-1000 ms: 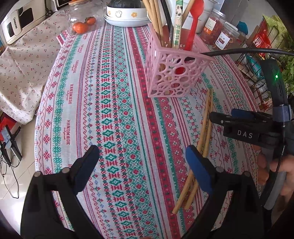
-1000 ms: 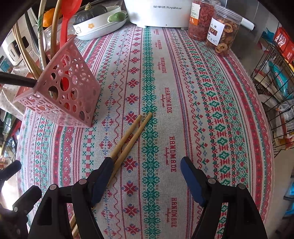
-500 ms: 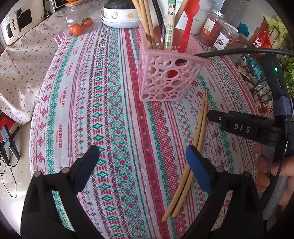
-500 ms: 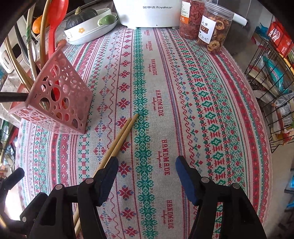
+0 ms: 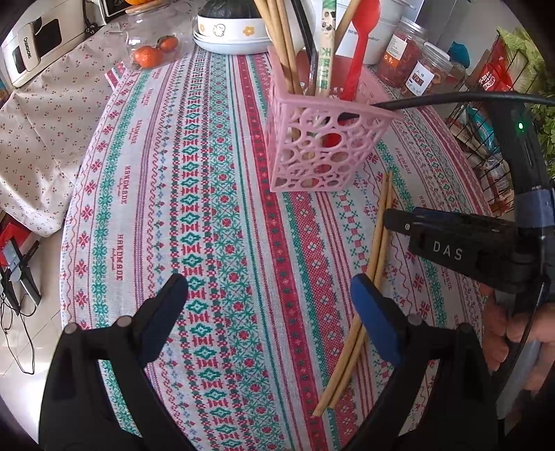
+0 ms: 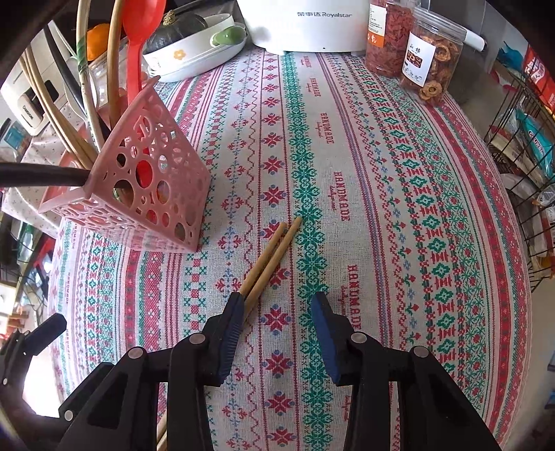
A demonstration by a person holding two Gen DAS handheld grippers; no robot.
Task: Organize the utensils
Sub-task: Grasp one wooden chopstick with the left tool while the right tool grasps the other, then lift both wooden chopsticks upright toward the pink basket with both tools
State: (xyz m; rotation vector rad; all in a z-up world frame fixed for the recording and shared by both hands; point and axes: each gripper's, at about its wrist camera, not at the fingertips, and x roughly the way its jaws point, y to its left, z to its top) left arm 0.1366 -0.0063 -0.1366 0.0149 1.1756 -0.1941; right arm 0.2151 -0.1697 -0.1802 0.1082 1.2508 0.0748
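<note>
A pair of wooden chopsticks (image 5: 376, 249) lies on the patterned tablecloth, also in the right wrist view (image 6: 269, 260). A pink perforated utensil holder (image 5: 319, 145) stands beyond them with chopsticks and a red spoon (image 5: 357, 52) inside; it also shows in the right wrist view (image 6: 138, 187). My left gripper (image 5: 270, 305) is open and empty, its right finger beside the chopsticks. My right gripper (image 6: 277, 312) is open, partly narrowed, low over the chopsticks, its left finger touching or covering them. It also shows in the left wrist view (image 5: 399, 222).
Jars of dried food (image 6: 430, 52) and a white appliance (image 6: 305, 24) stand at the table's far edge. A white dish with a squash (image 5: 229, 24) and oranges (image 5: 145, 55) sit at the back. A wire rack (image 6: 527, 145) is to the right.
Both grippers moved forward toward the holder. The right gripper's jaws have narrowed and dropped closer over the chopsticks.
</note>
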